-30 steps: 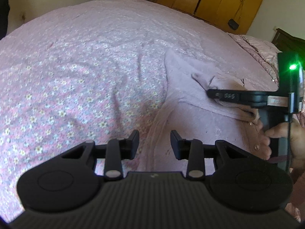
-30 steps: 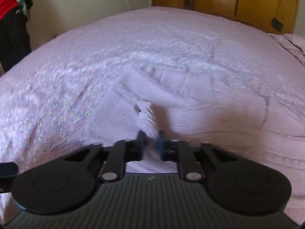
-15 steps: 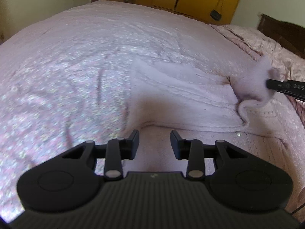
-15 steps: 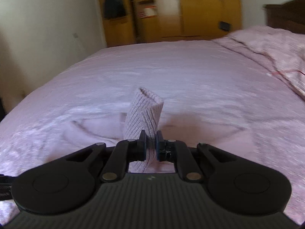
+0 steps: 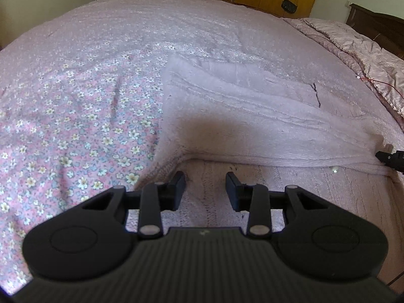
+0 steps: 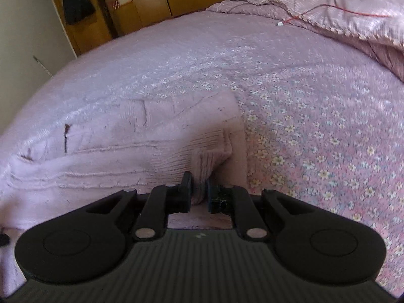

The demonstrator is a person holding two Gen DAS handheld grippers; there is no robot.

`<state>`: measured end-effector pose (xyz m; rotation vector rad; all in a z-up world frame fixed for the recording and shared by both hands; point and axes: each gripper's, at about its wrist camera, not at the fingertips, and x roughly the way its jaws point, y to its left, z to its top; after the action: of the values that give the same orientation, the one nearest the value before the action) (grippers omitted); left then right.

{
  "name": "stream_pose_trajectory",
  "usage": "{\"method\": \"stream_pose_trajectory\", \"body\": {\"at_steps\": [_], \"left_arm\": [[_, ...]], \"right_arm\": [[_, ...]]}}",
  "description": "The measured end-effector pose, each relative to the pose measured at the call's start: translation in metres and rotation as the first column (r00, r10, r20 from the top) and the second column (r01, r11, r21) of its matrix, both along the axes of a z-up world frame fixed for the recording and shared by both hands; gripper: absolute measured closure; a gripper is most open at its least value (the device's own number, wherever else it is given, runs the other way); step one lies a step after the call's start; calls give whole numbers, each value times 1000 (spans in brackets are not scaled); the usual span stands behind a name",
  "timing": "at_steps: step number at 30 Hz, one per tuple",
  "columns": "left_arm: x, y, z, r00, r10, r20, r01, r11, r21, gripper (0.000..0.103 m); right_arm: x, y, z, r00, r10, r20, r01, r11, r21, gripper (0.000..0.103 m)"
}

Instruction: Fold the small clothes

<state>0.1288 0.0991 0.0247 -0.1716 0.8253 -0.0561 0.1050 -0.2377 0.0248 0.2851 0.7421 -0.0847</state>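
The pale pink knit cardigan [image 5: 252, 116] lies spread on the bed [image 5: 75, 88], over the flowered sheet, and it is the landmark here. The right tongs [image 6: 199, 189] are nipped narrow on the ribbed cuff of the cardigan's sleeve [image 6: 207, 156]. Half a second ago that cuff stood lifted in the air, well above the garment; now it is down low, drawn across the cardigan's body so the sleeve lies folded over it in a long band. In the left wrist view the tip of the right tongs shows at the cardigan's right edge, where the stretched sleeve ends.

The left tongs [image 5: 205, 189] stand wide and hold nothing, hovering just above the cardigan's near hem, much as they did a second ago.

This reads as one sleeve fold about laid. A fair judgement is that the cuff wants releasing flat, then the other side folding in. The knit looks soft and may spring or bunch once let go.
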Motion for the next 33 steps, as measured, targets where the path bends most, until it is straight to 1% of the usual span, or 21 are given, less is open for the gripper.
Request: {"method": "stream_pose_trajectory", "body": {"at_steps": [2,3,4,5,6,7,9,14,16,18,22,27,30,33], "left_arm": [[-2,0,2,1000,5,-2,-5,1000,0,65],[-4,0,4,1000,8,-3,-8,1000,-1,65],[-7,0,5,1000,13,-5,-13,1000,-3,65],[-9,0,6,1000,16,-5,-16,1000,-7,65],[-13,0,7,1000,17,-6,-17,1000,-11,65],[-16,0,8,1000,17,-8,-17,1000,-11,65],[-24,0,10,1000,16,-9,-16,1000,-3,65],[-55,-2,17,1000,-9,2,9,1000,10,65],[-68,-3,20,1000,-20,6,20,1000,14,65],[-79,-6,23,1000,-23,-2,23,999,28,65],[-103,-14,27,999,-26,-23,27,998,59,65],[-129,-21,33,998,-56,-20,57,996,69,65],[-146,-26,37,997,-79,-13,80,993,87,65],[-162,-32,37,995,-97,-15,98,987,126,65]], "right_arm": [[-2,1,2,1000,3,4,-3,1000,2,92],[-2,1,4,1000,10,3,-10,1000,3,84],[-4,2,7,1000,23,0,-23,1000,13,71],[-7,2,10,1000,27,-2,-27,1000,16,64],[-12,3,13,999,38,3,-38,999,23,48],[-17,5,17,999,51,16,-52,998,30,39],[-30,10,26,996,78,44,-79,996,31,32],[-72,32,43,980,191,61,-193,981,11,24],[-90,41,46,973,222,64,-222,975,-8,19],[-108,48,49,967,246,67,-245,969,-23,17],[-141,60,49,955,293,42,-292,956,-33,16],[-179,73,49,943,333,16,-330,938,-105,15],[-198,78,48,932,363,-24,-363,924,-125,15],[-215,86,43,919,387,-70,-393,906,-160,15]]}}
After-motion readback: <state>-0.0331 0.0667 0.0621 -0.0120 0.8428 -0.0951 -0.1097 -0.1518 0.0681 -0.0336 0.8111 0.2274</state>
